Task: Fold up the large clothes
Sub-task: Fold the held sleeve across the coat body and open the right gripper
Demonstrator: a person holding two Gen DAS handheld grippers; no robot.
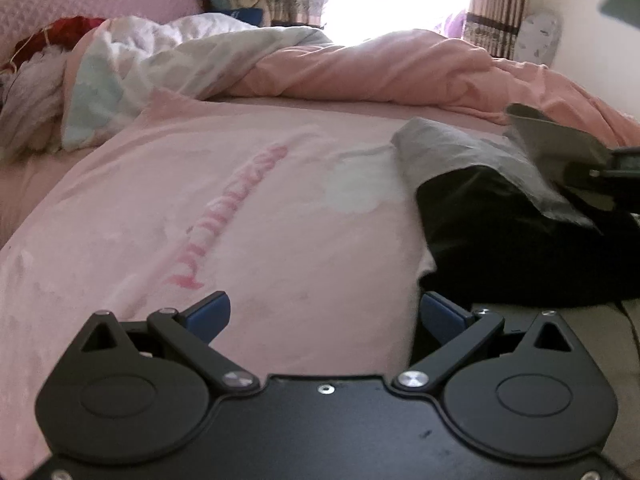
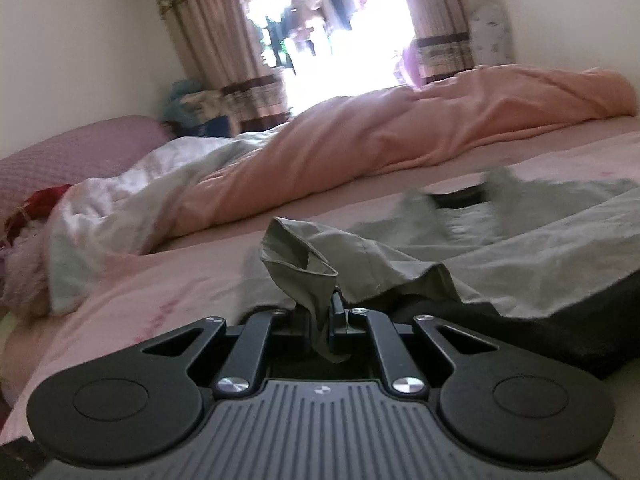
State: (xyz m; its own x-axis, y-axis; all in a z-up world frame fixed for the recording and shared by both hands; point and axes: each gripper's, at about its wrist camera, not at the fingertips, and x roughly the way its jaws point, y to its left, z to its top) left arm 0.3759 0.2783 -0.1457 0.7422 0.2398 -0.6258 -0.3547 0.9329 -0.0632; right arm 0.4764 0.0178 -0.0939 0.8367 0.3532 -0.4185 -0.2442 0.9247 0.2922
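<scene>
Here the right gripper (image 2: 320, 320) has its fingers clamped on the grey-green garment (image 2: 304, 256), while the left gripper's (image 1: 324, 314) fingers stand apart, empty.

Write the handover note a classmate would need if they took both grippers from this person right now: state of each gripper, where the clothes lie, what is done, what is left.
Right gripper: shut on a corner of the grey-green garment, lifting that edge.
Left gripper: open, holding nothing, hovering over the pink printed sheet near the bed's front edge.
Clothes: the grey-green garment lies spread on the sheet, partly over a black garment. A pink duvet is bunched behind.
Done: one corner gripped; no finished fold visible.
Left: probably take a second corner with the left gripper, then fold and flatten.
</scene>
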